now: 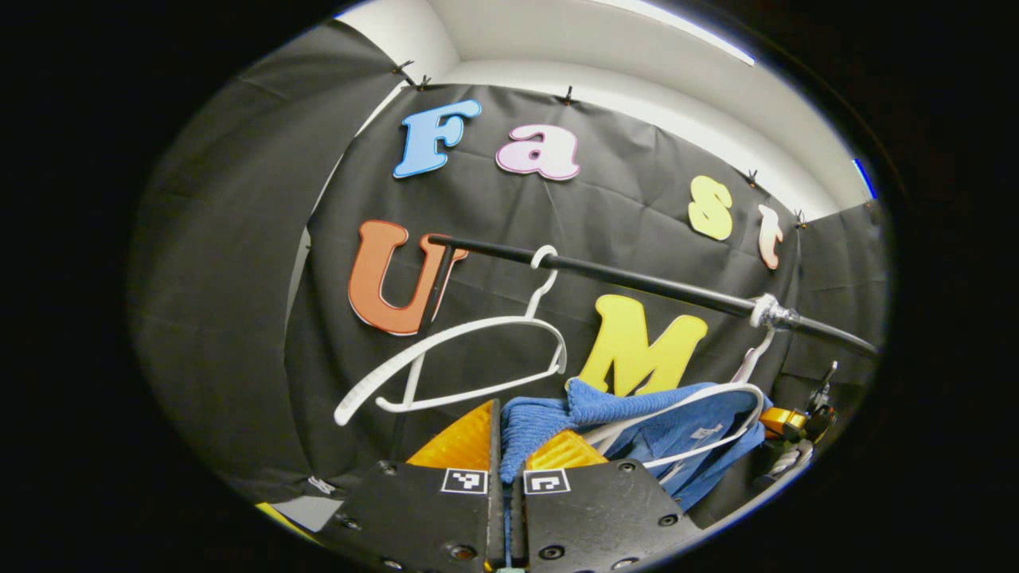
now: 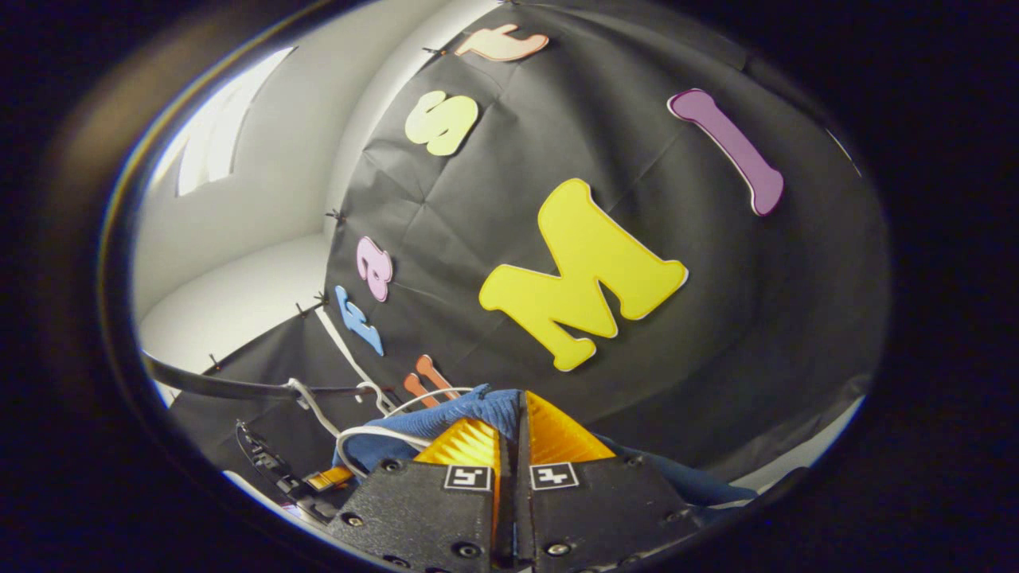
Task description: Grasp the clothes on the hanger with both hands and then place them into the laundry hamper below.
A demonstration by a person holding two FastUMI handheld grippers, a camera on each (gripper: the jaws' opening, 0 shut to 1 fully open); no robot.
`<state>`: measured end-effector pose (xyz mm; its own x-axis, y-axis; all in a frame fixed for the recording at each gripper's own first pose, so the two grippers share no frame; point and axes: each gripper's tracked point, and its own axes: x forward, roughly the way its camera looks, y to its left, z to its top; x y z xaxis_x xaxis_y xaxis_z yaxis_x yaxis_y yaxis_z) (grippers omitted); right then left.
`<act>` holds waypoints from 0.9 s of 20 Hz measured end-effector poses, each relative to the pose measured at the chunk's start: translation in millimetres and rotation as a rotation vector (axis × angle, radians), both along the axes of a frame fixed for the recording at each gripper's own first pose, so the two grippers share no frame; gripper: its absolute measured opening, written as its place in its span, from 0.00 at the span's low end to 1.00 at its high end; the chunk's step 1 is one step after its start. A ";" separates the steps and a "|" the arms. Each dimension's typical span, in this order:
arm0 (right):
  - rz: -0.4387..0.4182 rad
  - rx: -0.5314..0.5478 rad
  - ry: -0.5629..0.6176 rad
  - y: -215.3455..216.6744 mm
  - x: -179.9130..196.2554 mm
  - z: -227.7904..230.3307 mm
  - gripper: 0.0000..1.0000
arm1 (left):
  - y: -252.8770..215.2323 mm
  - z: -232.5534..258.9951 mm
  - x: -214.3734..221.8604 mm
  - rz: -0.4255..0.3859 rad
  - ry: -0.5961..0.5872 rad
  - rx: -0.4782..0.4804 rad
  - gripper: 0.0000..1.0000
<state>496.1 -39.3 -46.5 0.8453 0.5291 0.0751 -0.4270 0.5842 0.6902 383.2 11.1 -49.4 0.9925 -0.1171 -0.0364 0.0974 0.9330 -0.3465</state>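
Observation:
A blue garment (image 1: pixel 637 430) hangs on a white hanger (image 1: pixel 716 398) from a black rail (image 1: pixel 637 280). In the left gripper view, my left gripper (image 1: pixel 509 434) is shut on a ribbed edge of the garment, which bulges out between its fingers. The other gripper (image 1: pixel 788 422) appears past the garment at the right. In the right gripper view, my right gripper (image 2: pixel 516 434) is shut on the blue garment (image 2: pixel 446 422), cloth showing above and beside its fingers. The white hanger (image 2: pixel 374 434) loops just left of it, and the left gripper (image 2: pixel 318 480) sits lower left.
An empty white hanger (image 1: pixel 470 358) hangs on the rail to the left of the garment. The rail (image 2: pixel 223 387) crosses the lower left of the right gripper view. The black booth wall stands close behind everything.

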 end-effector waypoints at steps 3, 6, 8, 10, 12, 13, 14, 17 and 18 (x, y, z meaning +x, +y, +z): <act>0.018 0.024 -0.056 0.1 -1.7 23.5 0.05 | -1.0 23.2 3.8 -0.009 -0.048 0.014 0.07; 0.021 0.044 -0.076 -1.0 -2.3 33.7 0.05 | -1.9 29.9 1.1 0.002 -0.073 0.072 0.07; 0.014 0.067 -0.082 -6.0 0.2 39.5 0.05 | -8.5 35.6 2.7 -0.007 -0.086 0.063 0.02; 0.000 0.043 -0.088 -8.4 2.6 43.4 0.04 | -10.7 35.8 3.6 -0.006 -0.088 0.083 0.02; -0.009 0.026 -0.110 -8.0 1.8 52.6 0.05 | -10.4 37.2 2.4 -0.005 -0.089 0.096 0.02; -0.011 0.014 -0.124 -8.2 1.7 57.2 0.05 | -10.3 39.4 3.9 -0.007 -0.092 0.095 0.02; -0.016 -0.014 -0.134 -9.1 3.9 59.9 0.04 | -10.2 40.7 5.9 -0.011 -0.090 0.097 0.03; -0.046 -0.090 -0.148 -9.6 5.8 60.5 0.05 | -7.5 42.4 4.8 -0.017 -0.093 0.120 0.07; -0.061 -0.120 -0.146 -10.1 8.5 57.7 0.05 | -7.2 41.0 5.1 -0.020 -0.093 0.124 0.07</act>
